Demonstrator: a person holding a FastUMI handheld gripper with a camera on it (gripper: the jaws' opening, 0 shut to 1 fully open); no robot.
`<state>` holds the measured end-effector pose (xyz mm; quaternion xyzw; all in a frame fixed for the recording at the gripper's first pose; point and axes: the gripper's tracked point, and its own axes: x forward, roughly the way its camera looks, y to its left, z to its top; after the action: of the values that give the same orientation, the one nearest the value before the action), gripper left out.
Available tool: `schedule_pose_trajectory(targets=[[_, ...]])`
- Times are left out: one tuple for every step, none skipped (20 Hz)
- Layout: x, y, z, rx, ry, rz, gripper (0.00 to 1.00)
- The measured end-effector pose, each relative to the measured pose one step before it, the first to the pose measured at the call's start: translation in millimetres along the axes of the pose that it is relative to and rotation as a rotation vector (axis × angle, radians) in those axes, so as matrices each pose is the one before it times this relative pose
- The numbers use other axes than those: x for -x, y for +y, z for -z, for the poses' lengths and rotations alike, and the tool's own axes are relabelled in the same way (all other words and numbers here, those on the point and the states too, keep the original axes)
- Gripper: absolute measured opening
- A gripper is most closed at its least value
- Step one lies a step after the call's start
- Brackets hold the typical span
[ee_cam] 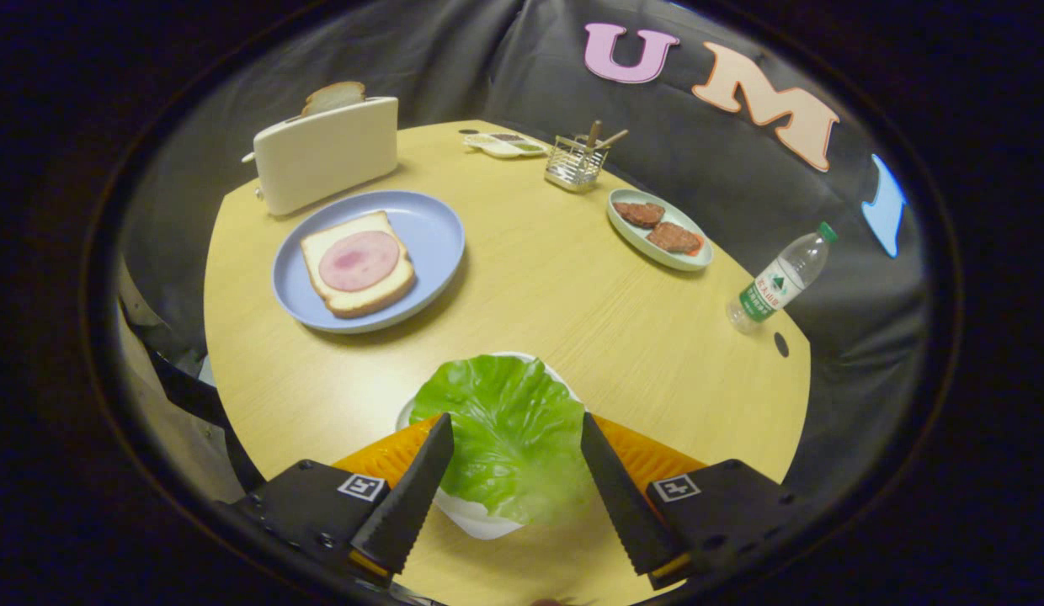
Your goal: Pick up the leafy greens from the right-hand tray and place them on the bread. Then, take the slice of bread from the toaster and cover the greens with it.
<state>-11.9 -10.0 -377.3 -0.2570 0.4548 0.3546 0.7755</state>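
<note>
Two fingers of hand-held gripper [515, 425] spread wide, straddling leafy greens [505, 429] on white tray [480, 520], grasping nothing.

No readable words or numbers on anything on the table [556, 286]. Green label on the water bottle [779, 282] near the table's right edge, print too small to make out. Square black-and-white coded markers [362, 486] on the gripper [515, 418], one behind each finger; fingers spread apart, lettuce leaf [488, 396] between.
</note>
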Motion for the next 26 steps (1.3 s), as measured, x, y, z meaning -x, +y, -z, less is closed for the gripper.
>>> schedule_pose_trajectory(targets=[[-3.65,0.12,4.65,-0.00496,0.01641,-0.00497,0.99],[-2.91,-0.72,3.08,-0.00686,0.01175,-0.00198,0.99],[-2.54,0.27,2.75,-0.00865,0.00753,-0.00358,0.99],[-2.89,-0.44,1.80,-0.00919,0.00673,-0.00363,0.99],[-1.44,-0.35,2.83,-0.00752,0.00898,-0.00216,0.99],[-1.71,0.01,1.88,-0.00370,0.00853,-0.00188,0.99],[-1.94,-0.03,2.61,0.00042,0.00766,-0.00022,0.99],[-1.67,-0.06,2.08,0.00094,0.00828,-0.00241,0.99],[-2.41,1.39,4.60,-0.00228,0.01065,-0.00317,0.99],[-0.13,1.15,1.79,-0.00823,0.01069,-0.01327,0.99],[-1.94,2.03,0.90,-0.01479,-0.00367,-0.00646,0.98],[0.10,-0.02,-0.34,-0.01034,0.00323,-0.00531,0.96],[-0.89,-0.45,0.99,-0.01280,0.00428,-0.00521,0.92],[-1.04,1.56,1.04,-0.01446,0.00897,-0.01472,0.89],[-1.01,2.53,2.04,-0.02151,0.01148,-0.01306,0.85],[-0.83,1.99,0.17,-0.01990,0.00838,-0.01153,0.81],[0.22,2.34,2.03,-0.01397,0.01030,-0.00739,0.77],[-0.97,3.39,-0.41,-0.00934,0.00447,-0.00720,0.73],[0.29,2.01,0.55,0.00139,0.00520,-0.00035,0.70],[0.10,2.10,-2.12,0.00273,-0.00346,-0.00358,0.66],[0.05,4.05,2.01,0.00437,0.00500,-0.00323,0.62],[1.17,0.06,-1.38,0.00467,-0.00441,0.00382,0.58],[-0.85,0.33,1.80,-0.00135,0.00570,-0.00017,0.54],[-0.69,0.11,-1.36,-0.00876,-0.00124,-0.00426,0.51],[-0.20,-0.44,-0.02,-0.00648,-0.00354,0.00381,0.39],[-0.09,-0.02,0.14,-0.00346,0.00292,-0.00066,0.27]])
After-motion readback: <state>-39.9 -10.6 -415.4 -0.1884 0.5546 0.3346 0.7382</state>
